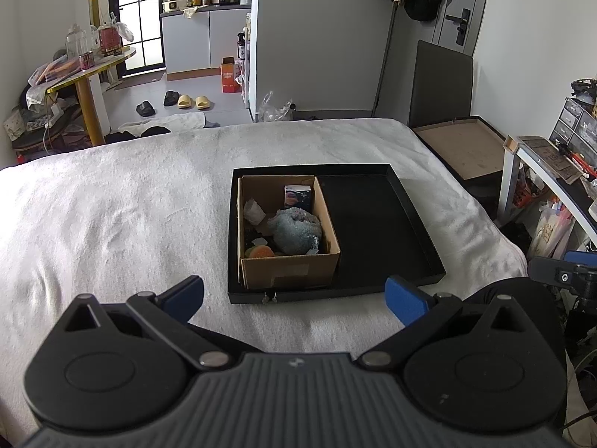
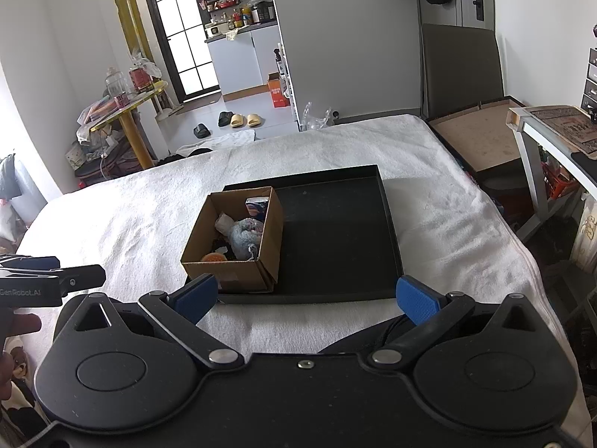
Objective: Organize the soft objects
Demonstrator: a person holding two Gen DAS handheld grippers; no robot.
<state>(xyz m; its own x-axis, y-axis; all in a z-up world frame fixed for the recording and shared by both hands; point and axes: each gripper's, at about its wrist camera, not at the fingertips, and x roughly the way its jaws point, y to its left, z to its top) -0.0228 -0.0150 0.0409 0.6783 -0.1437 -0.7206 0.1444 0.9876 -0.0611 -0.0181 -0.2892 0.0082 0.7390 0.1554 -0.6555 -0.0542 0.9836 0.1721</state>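
While both claws hang back over the white blanket (image 1: pixel 130 201), neither holds anything: left gripper (image 1: pixel 294 300) is spread wide, blue pads far apart, and right gripper (image 2: pixel 308 296) is spread just as wide. Ahead of both sits the black tray (image 1: pixel 377 220), w/ the cardboard box (image 1: pixel 289 270) tucked in its left half; tray's right half, ahead-right of each claw, is bare. Soft stuff is piled in the box: a blue-grey fluffy cloth (image 1: pixel 296 233) nearest the box's right wall, a crumpled pale wad (image 1: pixel 253 211) beyond-left of it, an orange item (image 1: pixel 259 251) at the near wall, and a small printed carton (image 1: pixel 297 196) at the far end. That fits either things gathered into the box or things waiting to be laid out on the tray; can't tell which. Risks, imo: the box is light and loose, so a one-sided grab could drag or tip it; the cloth may snag neighbours and pull them along; wide pads could clip the box wall going in.
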